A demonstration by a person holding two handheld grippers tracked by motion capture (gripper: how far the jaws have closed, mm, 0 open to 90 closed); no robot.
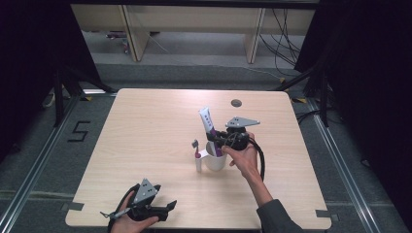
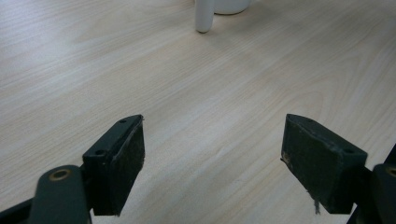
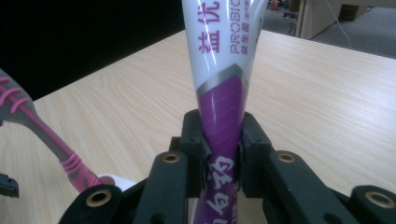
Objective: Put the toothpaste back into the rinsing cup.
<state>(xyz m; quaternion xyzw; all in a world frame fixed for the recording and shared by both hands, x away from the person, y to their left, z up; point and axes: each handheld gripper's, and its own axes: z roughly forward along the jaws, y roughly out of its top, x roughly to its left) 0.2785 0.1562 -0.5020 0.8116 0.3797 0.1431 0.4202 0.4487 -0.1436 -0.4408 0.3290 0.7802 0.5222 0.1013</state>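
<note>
A white and purple toothpaste tube (image 1: 209,127) stands upright with its lower end in a white cup (image 1: 215,160) near the middle of the table. My right gripper (image 1: 218,141) is shut on the tube's purple part (image 3: 220,116), both pads pressing its sides. A pink and grey toothbrush (image 1: 196,148) leans out of the cup on its left; its handle (image 3: 44,135) crosses the right gripper view. My left gripper (image 1: 165,208) rests open near the table's front edge, its pads (image 2: 125,154) wide apart over bare wood, the cup's base (image 2: 229,5) far ahead.
The light wooden table (image 1: 145,131) has a round cable hole (image 1: 236,103) near its far edge. A white handle-like piece (image 1: 199,164) stands against the cup's left side. Dark curtains flank the table, and cables lie on the floor beyond.
</note>
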